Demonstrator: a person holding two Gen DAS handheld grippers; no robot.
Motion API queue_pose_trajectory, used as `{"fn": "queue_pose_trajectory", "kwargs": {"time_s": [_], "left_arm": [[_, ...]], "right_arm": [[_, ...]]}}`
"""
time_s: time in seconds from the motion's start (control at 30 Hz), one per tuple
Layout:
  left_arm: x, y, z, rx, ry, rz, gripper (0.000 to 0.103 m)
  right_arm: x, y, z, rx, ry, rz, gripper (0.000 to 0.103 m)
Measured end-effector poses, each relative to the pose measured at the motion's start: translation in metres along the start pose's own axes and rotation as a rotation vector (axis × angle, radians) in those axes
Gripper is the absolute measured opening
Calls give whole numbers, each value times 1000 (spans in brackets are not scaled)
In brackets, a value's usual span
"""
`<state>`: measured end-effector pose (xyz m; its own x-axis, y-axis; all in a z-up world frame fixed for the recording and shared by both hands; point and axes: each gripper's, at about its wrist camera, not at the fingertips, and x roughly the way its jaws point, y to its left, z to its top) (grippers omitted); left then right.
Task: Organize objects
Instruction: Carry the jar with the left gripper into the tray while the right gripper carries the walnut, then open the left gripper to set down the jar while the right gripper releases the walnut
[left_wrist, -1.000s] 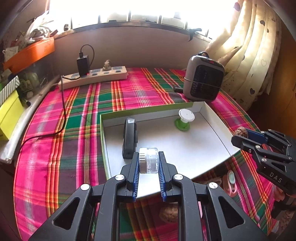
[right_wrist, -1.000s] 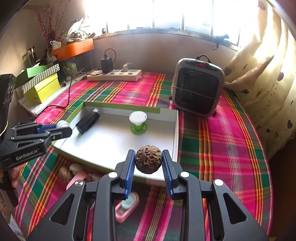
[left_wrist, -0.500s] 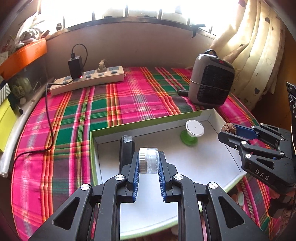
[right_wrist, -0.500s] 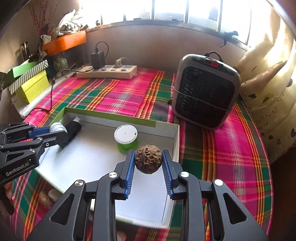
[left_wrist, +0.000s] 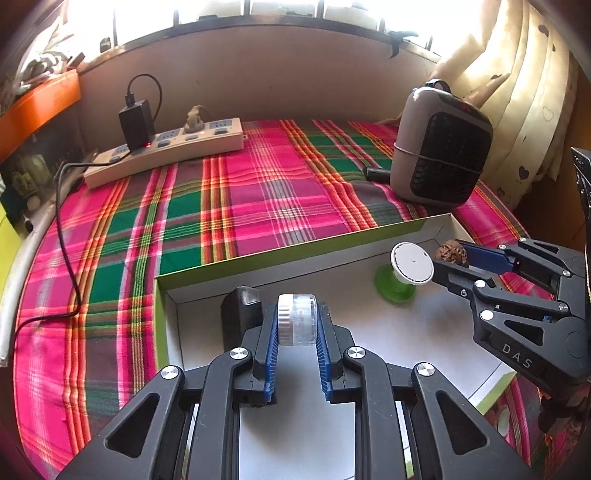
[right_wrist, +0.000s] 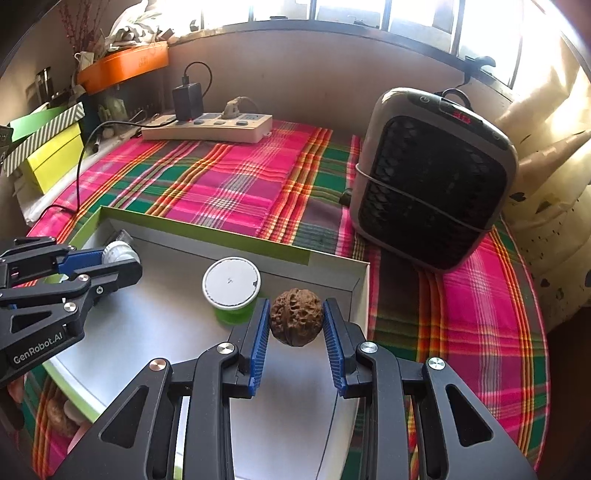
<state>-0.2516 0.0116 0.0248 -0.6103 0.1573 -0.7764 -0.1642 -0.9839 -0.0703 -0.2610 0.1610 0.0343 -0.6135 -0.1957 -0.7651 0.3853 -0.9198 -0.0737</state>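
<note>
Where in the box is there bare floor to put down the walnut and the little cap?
Bare floor lies mid-box, between the black device and green spool, and toward the near edge. The far right corner behind the walnut is tight beside the spool. The far left corner under the cap holds the device.

Two claws (left_wrist: 297, 334) (right_wrist: 297, 325), one walnut (right_wrist: 296, 316), one clear cap (left_wrist: 297, 319), one box (left_wrist: 295, 254), one heater (right_wrist: 432, 177), one power strip (left_wrist: 166, 151).
</note>
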Motion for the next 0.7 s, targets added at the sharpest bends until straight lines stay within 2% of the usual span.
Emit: {"fn": "queue_pose_trajectory", "kwargs": {"time_s": [0.7], "left_arm": [[11, -2, 1, 1, 14, 9, 17]], "right_arm": [[14, 4, 3, -16, 24, 7, 30]]}}
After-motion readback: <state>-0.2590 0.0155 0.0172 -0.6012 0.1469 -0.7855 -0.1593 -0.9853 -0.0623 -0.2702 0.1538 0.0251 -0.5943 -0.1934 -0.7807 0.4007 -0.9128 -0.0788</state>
